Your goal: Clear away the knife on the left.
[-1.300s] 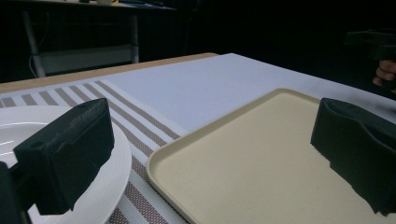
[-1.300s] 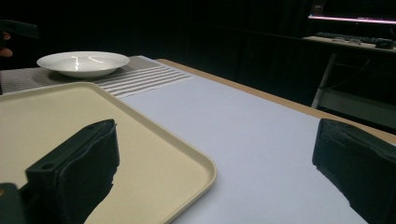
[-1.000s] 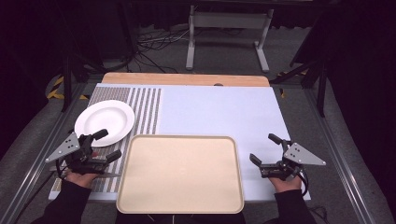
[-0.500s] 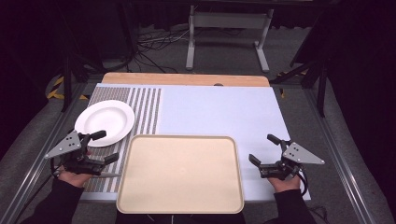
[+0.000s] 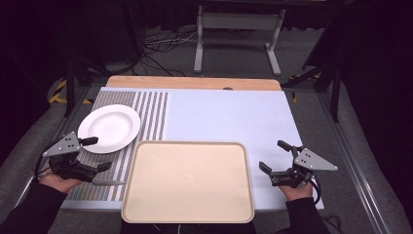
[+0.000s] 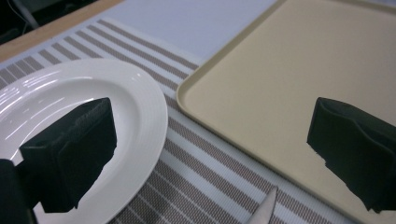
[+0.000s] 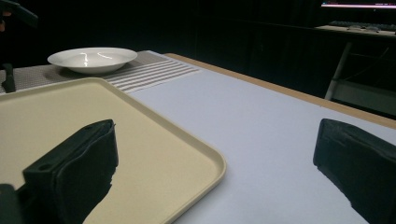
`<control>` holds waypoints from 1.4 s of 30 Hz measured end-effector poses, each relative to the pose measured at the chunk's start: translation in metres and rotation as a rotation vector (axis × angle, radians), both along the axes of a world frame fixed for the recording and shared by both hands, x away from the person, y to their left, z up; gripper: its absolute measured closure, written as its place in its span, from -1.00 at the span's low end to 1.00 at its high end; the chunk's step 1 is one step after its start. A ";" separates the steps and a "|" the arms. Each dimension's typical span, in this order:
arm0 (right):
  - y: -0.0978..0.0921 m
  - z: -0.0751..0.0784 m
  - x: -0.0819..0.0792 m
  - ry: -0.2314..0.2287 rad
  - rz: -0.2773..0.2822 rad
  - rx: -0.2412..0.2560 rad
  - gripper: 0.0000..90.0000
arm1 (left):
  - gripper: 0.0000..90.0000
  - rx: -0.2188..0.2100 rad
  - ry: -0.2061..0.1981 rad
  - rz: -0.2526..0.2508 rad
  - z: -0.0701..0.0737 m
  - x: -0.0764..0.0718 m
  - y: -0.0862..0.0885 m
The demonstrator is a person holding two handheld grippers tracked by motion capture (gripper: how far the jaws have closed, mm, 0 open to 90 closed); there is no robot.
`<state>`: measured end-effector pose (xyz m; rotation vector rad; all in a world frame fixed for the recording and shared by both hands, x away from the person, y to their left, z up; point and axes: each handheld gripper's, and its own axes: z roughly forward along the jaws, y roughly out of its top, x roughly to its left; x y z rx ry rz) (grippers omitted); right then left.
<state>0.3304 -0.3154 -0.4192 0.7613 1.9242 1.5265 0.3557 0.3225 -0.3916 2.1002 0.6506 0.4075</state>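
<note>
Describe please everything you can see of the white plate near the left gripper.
The white plate is round and glossy, ceramic by its look, with a broad rim and a shallow well, and nothing lies in it. It sits flat on the striped placemat at the table's left, close to the beige tray but apart from it. The left gripper hangs open at its near edge; one jaw is over the rim, and whether it touches cannot be told.

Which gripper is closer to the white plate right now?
The left gripper: one open jaw reaches over the white plate's near rim on the striped mat. The right gripper sits open across the beige tray.
</note>
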 end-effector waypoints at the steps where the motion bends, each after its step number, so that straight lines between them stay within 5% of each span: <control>1: 0.000 0.000 0.000 0.001 0.002 0.001 -0.99 | -0.94 0.014 0.010 -0.003 0.000 0.000 0.001; 5: -0.001 0.000 0.000 0.004 -0.002 0.003 -0.99 | -0.94 0.103 0.048 -0.008 0.001 0.002 0.001; 19: -0.002 0.000 0.001 0.009 0.005 0.006 -0.99 | -0.91 0.265 0.142 -0.036 0.001 0.011 0.003; 42: -0.001 0.001 -0.002 0.004 0.013 0.007 -0.99 | -0.82 0.439 0.278 -0.088 -0.006 0.019 0.007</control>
